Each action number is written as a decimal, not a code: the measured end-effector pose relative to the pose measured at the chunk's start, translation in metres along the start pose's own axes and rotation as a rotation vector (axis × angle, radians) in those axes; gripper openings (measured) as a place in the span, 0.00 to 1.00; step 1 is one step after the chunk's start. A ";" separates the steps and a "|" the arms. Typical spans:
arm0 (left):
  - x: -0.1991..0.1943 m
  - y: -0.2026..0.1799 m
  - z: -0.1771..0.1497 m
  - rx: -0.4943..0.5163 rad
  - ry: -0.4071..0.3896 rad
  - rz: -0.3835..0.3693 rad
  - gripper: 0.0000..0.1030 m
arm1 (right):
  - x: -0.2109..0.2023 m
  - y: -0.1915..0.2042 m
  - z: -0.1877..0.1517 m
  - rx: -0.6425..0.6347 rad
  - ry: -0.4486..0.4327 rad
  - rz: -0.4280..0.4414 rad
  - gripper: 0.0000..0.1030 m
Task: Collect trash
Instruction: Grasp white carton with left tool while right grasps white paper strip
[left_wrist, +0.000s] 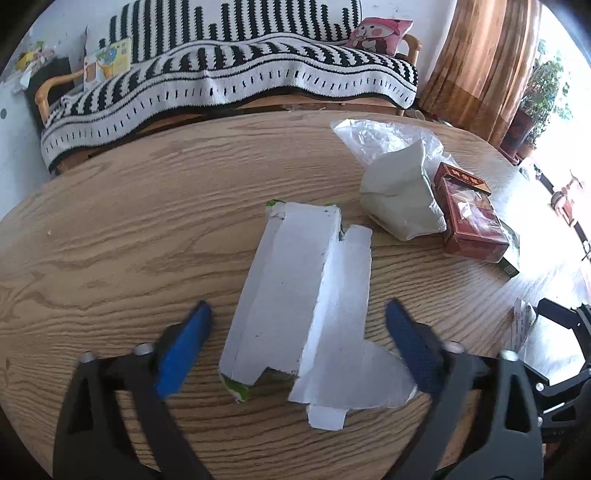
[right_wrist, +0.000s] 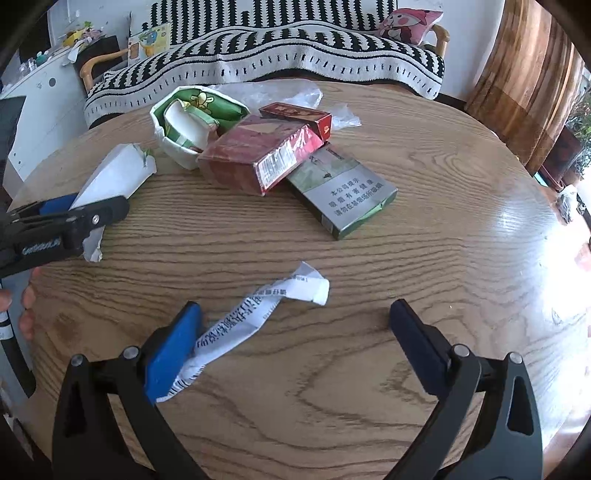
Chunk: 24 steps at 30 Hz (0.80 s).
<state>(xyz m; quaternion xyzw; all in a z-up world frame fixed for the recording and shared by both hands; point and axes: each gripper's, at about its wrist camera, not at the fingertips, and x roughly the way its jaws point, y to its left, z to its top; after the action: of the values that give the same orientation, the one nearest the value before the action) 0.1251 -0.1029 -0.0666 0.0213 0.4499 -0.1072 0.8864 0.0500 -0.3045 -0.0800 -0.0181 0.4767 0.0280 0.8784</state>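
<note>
Right tool (right_wrist: 295, 321) open over crumpled receipt (right_wrist: 255, 321).

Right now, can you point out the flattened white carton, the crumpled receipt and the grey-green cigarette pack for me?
flattened white carton (left_wrist: 291, 295), left wrist view, on its broad white middle panel.
crumpled receipt (right_wrist: 243, 317), right wrist view, on the printed middle of the strip.
grey-green cigarette pack (right_wrist: 347, 192), right wrist view, on its grey face with the printed text.
</note>
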 end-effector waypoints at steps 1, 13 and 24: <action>-0.002 -0.001 0.000 0.013 -0.008 0.002 0.62 | 0.000 0.001 0.000 0.000 -0.001 0.000 0.95; -0.030 0.017 -0.002 -0.077 -0.068 -0.123 0.11 | -0.020 0.005 0.002 0.064 -0.142 0.079 0.13; -0.041 0.017 -0.006 -0.070 -0.088 -0.116 0.11 | -0.026 -0.027 0.007 0.222 -0.175 0.190 0.13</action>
<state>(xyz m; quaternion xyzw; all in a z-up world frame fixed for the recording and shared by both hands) 0.1007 -0.0783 -0.0381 -0.0407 0.4146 -0.1432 0.8977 0.0433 -0.3321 -0.0546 0.1267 0.3979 0.0596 0.9067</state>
